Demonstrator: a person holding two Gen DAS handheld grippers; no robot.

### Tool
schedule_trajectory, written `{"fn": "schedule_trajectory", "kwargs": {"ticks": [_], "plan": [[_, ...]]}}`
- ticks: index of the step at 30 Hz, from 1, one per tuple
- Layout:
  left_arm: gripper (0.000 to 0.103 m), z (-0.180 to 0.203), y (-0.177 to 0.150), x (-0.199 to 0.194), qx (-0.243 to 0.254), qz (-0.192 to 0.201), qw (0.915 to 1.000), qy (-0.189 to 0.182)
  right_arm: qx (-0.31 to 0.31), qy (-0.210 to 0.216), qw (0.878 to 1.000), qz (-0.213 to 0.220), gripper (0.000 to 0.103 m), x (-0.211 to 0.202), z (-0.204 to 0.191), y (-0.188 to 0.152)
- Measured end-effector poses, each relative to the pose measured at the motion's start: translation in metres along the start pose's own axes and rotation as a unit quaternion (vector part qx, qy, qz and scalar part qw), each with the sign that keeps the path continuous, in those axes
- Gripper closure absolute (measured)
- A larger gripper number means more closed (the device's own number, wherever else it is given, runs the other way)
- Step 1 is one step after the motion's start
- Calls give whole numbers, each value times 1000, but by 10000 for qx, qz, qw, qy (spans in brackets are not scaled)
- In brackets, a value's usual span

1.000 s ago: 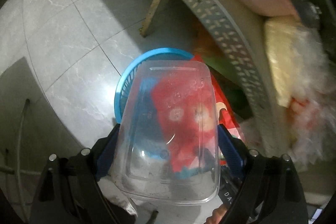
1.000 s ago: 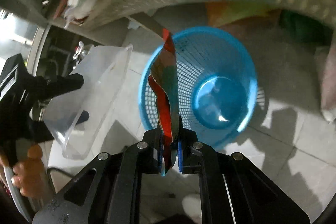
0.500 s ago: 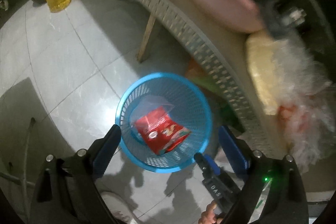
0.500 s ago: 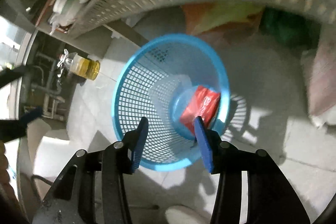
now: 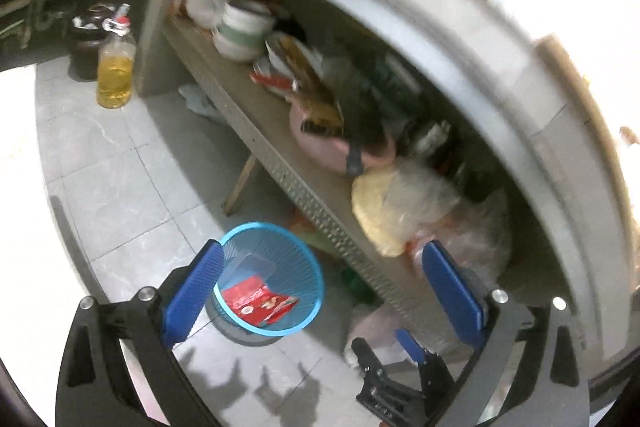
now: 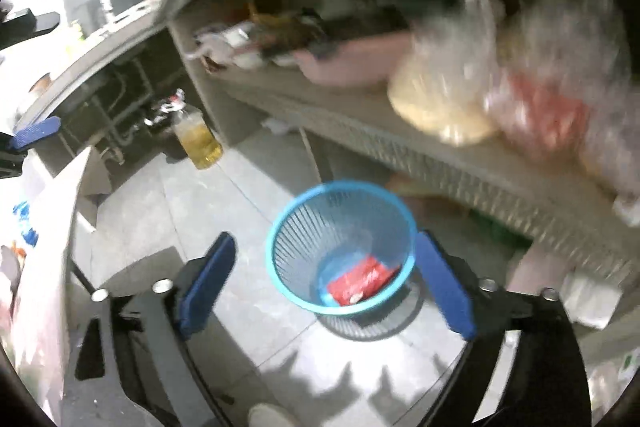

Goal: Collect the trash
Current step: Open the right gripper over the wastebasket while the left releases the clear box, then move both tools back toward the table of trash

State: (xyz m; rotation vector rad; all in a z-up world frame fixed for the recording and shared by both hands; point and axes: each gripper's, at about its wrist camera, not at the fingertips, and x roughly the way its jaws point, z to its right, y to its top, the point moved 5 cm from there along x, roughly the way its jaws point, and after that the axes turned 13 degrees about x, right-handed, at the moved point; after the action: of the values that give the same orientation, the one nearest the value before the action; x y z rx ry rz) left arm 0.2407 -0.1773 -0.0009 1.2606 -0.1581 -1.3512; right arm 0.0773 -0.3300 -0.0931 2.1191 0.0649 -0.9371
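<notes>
Both pieces of trash, red wrapper (image 5: pixel 260 301) and clear box (image 5: pixel 250 269), now lie in the blue basket (image 5: pixel 316 291) below; the left gripper (image 5: pixel 320 291) and right gripper (image 6: pixel 326 283) are opening wide, empty. Next, find more trash.

Right gripper (image 6: pixel 322 283) in the foreground, blue-padded jaws opening, nothing between them. Beyond, on the grey tiled floor (image 6: pixel 208 219), a round blue plastic mesh basket (image 6: pixel 296 227) with a red crumpled snack wrapper (image 6: pixel 362 281) lying at its bottom. Behind the basket, a beige perforated shelf (image 6: pixel 460 179) loaded with a pink plastic basin (image 6: pixel 352 65) and blurred clear plastic bags (image 6: pixel 500 87). Farther left on the floor, a clear plastic bottle of yellow oil (image 6: pixel 198 141), upright. At the left edge, one blue pad of the left gripper (image 6: pixel 34 133).
</notes>
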Motion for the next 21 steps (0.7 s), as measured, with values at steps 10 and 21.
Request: {"fn": "schedule_trajectory", "kwargs": {"ticks": [10,21], "plan": [[6,3,-19,-93,-313,1644,9848,464,-756,113,9960,455,8,-57,-60,1],[6,-38,-27,-157,-1131,1922,9688,1084,-1056,501,9923,399,8,-91,-97,-14]]}}
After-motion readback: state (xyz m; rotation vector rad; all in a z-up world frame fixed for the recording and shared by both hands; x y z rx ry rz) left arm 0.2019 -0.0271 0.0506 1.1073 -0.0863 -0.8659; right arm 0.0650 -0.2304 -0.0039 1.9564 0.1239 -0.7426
